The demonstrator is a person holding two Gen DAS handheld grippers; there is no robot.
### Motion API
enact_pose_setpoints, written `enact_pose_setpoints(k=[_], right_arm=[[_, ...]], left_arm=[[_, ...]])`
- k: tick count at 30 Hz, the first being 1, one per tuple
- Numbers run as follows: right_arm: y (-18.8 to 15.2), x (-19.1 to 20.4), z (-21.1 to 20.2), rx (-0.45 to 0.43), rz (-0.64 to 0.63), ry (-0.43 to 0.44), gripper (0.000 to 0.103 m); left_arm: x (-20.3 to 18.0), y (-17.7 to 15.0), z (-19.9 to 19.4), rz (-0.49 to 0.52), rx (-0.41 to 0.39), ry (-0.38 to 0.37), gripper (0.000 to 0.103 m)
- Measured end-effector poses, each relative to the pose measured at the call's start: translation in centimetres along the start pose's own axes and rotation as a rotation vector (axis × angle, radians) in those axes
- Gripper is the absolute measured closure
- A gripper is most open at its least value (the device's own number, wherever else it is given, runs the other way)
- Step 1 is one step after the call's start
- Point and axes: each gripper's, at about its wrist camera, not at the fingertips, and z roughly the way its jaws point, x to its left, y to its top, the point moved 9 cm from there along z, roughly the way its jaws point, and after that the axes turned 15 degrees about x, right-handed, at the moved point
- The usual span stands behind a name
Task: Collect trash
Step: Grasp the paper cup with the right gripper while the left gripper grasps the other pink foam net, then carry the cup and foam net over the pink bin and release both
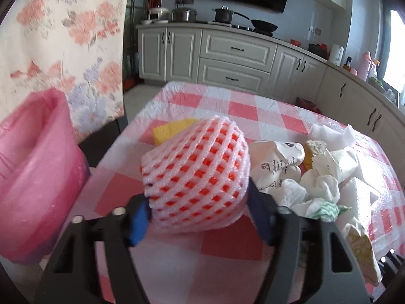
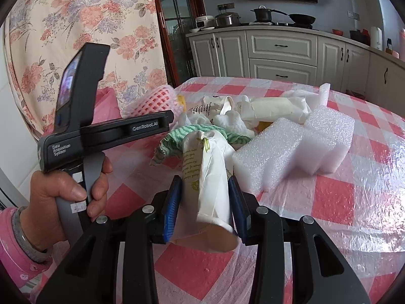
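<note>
Trash: one foam net (image 1: pixel 195 174), two foam blocks (image 2: pixel 291 149), perhaps three cups (image 2: pixel 212 182)

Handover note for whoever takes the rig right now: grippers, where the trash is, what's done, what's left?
Left gripper: closed on the foam fruit net.
Right gripper: shut on a crushed paper cup.
Pink bin bag stands open at the table's left edge.
Done: two pieces gripped, neither binned yet.
Left: bin both, then the pile: tissues, another cup, foam blocks, green cloth.
</note>
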Motion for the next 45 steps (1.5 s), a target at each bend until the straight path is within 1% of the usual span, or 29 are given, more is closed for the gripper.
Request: enact_pose_setpoints(k=[2, 6, 7, 11, 18, 23, 29, 34, 39, 45], right_arm=[[-0.1, 0.1, -0.1, -0.001, -0.002, -0.002, 0.065], [-0.1, 0.1, -0.2, -0.005, -0.001, -0.004, 0.065], [-0.1, 0.2, -0.2, -0.006, -0.001, -0.006, 0.065], [-0.1, 0.2, -0.5, -0.019, -0.004, -0.012, 0.065], [-0.1, 0.2, -1.5, -0.062, -0.008, -0.032, 0.065], [-0.9, 0.7, -2.1, -0.064, 0.004, -0.027, 0.065], [-1.3, 1.9, -3.4, -0.075, -0.02, -0.034, 0.065], [-1.6, 3.4, -4.5, -0.087, -0.047, -0.022, 0.065], [-1.6, 5.5, -5.5, -0.103, -0.088, -0.01, 0.065], [-1.0, 8.5, -6.5, -0.121, -0.129, 0.021, 0.065]], left_arm=[[0.0, 0.0, -0.1, 0.0, -0.007, -0.006, 0.05], [-0.1, -0.3, -0.8, 0.011, -0.032, 0.009, 0.061], [-0.1, -0.5, -1.1, 0.014, -0.037, 0.013, 0.065], [0.0, -1.8, -2.5, 0.025, -0.062, 0.027, 0.072], [0.2, -5.6, -5.7, 0.056, -0.09, 0.033, 0.076], [0.2, -8.0, -8.0, 0.094, -0.116, 0.032, 0.077], [1.1, -10.3, -10.3, 0.093, -0.121, 0.008, 0.077], [1.6, -12.0, -12.5, 0.11, -0.139, -0.021, 0.077], [2.4, -13.1, -15.2, 0.12, -0.177, -0.036, 0.077], [4.3, -14.0, -18.0, 0.12, -0.215, -0.029, 0.077]])
